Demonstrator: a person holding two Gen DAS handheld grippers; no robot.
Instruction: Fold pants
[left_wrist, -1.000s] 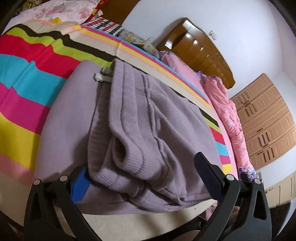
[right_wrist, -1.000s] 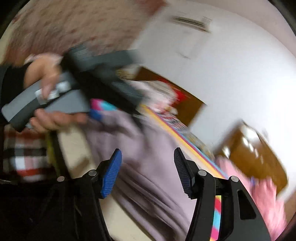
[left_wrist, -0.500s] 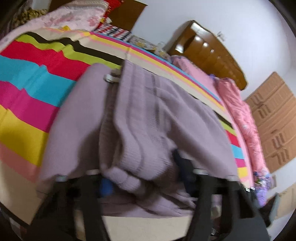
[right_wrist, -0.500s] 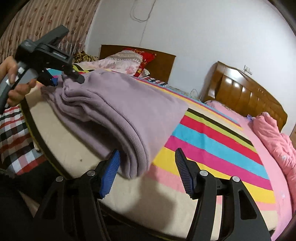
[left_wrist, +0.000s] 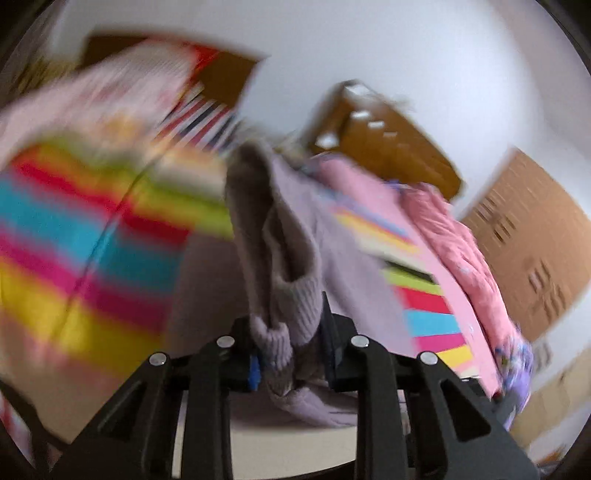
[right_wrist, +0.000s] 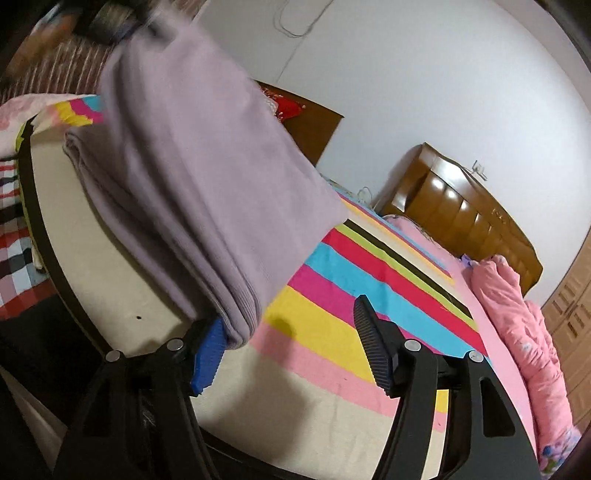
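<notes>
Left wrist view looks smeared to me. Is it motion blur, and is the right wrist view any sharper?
Left wrist view: heavy motion blur across the striped bedspread and headboard; only the left gripper, shut on the pants, stays fairly crisp. Right wrist view: mostly sharp on the bed, with blur only at the top left where the pants are lifted; the right gripper is clear and open.

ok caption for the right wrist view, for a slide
Open right tongs beside the lifted lilac pants over the striped bedsheet.

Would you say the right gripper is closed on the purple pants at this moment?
No, the right gripper stands wide open, with the pants hem only beside its blue finger.
</notes>
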